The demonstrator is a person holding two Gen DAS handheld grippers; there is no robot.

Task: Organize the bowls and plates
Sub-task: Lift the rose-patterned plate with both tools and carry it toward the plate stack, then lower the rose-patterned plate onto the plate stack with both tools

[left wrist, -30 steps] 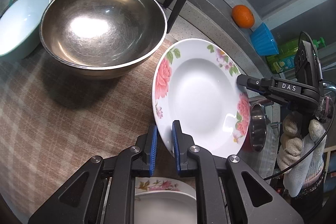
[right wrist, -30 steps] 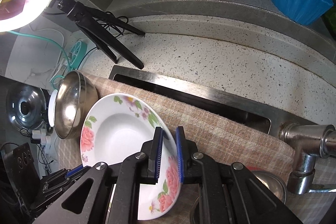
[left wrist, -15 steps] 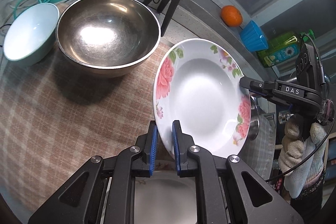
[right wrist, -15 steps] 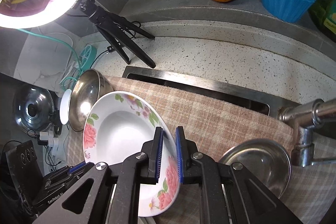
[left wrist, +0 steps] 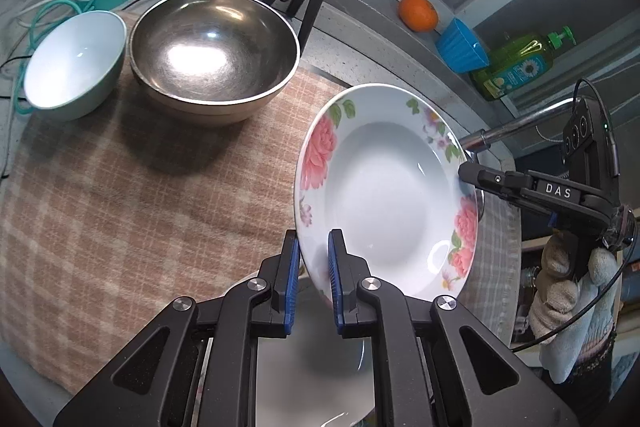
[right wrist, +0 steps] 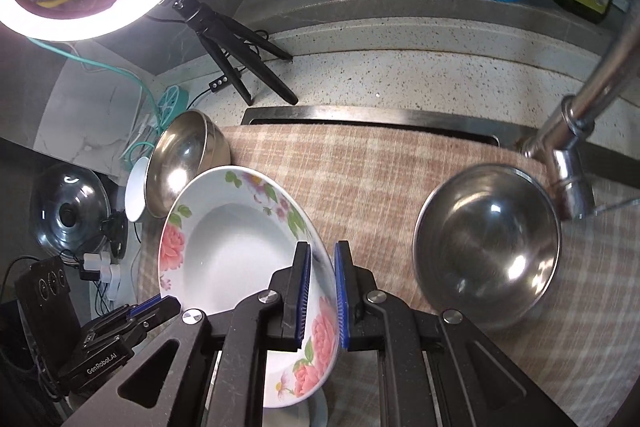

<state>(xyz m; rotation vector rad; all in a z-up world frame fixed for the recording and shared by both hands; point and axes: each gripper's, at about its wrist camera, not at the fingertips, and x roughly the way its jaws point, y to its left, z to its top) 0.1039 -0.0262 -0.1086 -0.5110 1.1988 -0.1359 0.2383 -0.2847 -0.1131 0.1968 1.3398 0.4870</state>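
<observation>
Floral plate (left wrist: 384, 195): empty — gripped at opposite rims by left gripper (left wrist: 313, 259) and right gripper (right wrist: 320, 267), both clamped on it.
Large steel bowl (left wrist: 212, 55): empty.
Teal bowl (left wrist: 72, 63): empty.
Small steel bowl (right wrist: 486, 243): empty.

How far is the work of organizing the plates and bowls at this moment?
Nothing looks stacked yet. In hand: the floral plate is held tilted above the checked cloth, left claw and right claw each shut on its rim. Left to do: the big steel bowl, the teal bowl and the smaller steel bowl stand apart, and a white dish lies under the plate.
</observation>
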